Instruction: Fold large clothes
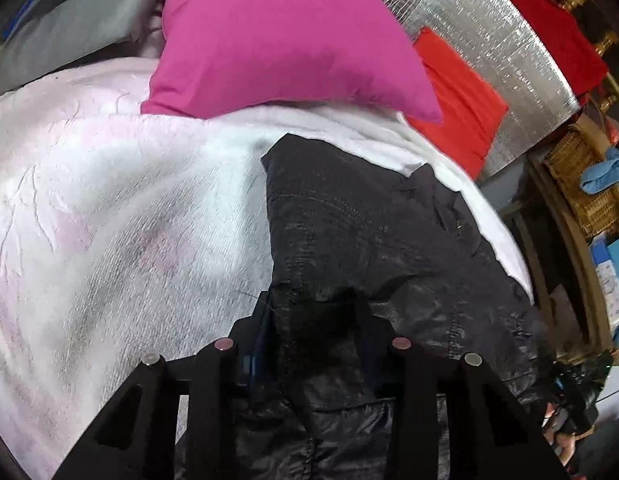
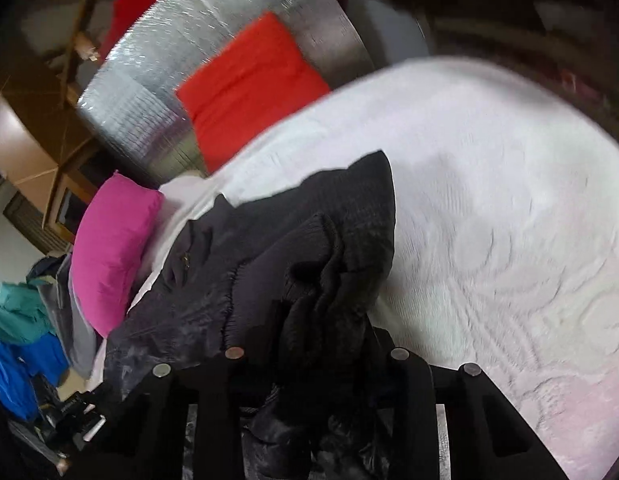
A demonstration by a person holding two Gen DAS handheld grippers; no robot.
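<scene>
A large black jacket [image 1: 369, 232] of shiny, quilted fabric lies partly spread on a white bedspread [image 1: 121, 208]. My left gripper [image 1: 315, 304] is shut on a bunched fold of the jacket, which fills the gap between its black fingers. In the right wrist view the same jacket [image 2: 269, 264] is crumpled and lifted toward the camera. My right gripper [image 2: 321, 320] is shut on a gathered edge of it. The fingertips of both grippers are hidden by fabric.
A magenta pillow [image 1: 277, 36] and a red cushion [image 1: 457, 96] lie at the head of the bed against a silver foil panel [image 1: 493, 40]. Wicker baskets [image 1: 577, 176] stand to the right. A pile of blue and teal clothes [image 2: 25, 344] lies beside the bed.
</scene>
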